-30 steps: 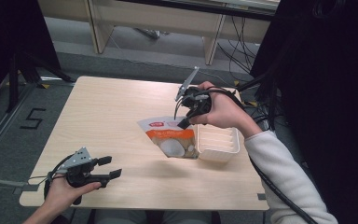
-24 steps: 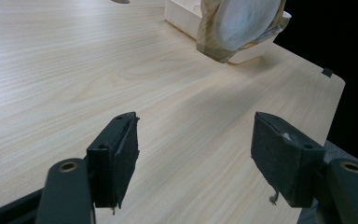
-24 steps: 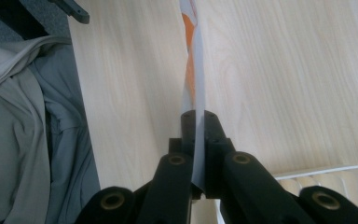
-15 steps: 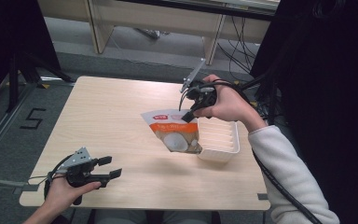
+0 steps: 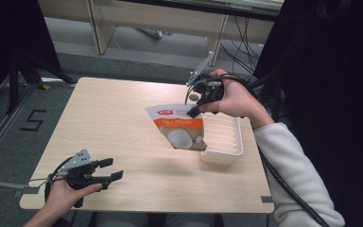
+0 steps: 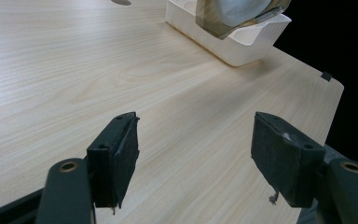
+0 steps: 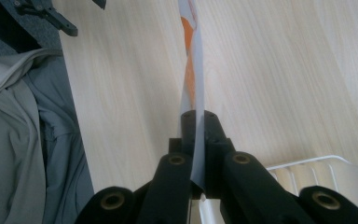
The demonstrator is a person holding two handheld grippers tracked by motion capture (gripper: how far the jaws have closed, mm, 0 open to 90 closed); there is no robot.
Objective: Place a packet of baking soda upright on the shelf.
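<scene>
- Snack pouch (image 5: 179, 128), orange and white, is hanging above the table (image 5: 108, 123), its lower corner dipping over the white ribbed tray (image 5: 227, 142).
- Right gripper (image 5: 194, 111) is pinching the pouch's top edge, jaws closed on it.
- Left gripper (image 5: 111, 169) is resting near the table's front-left corner, jaws spread wide apart.

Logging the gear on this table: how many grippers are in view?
2. The left gripper rests open at the table's near left corner; the right gripper is above the tray, clamped on a pouch.
</scene>
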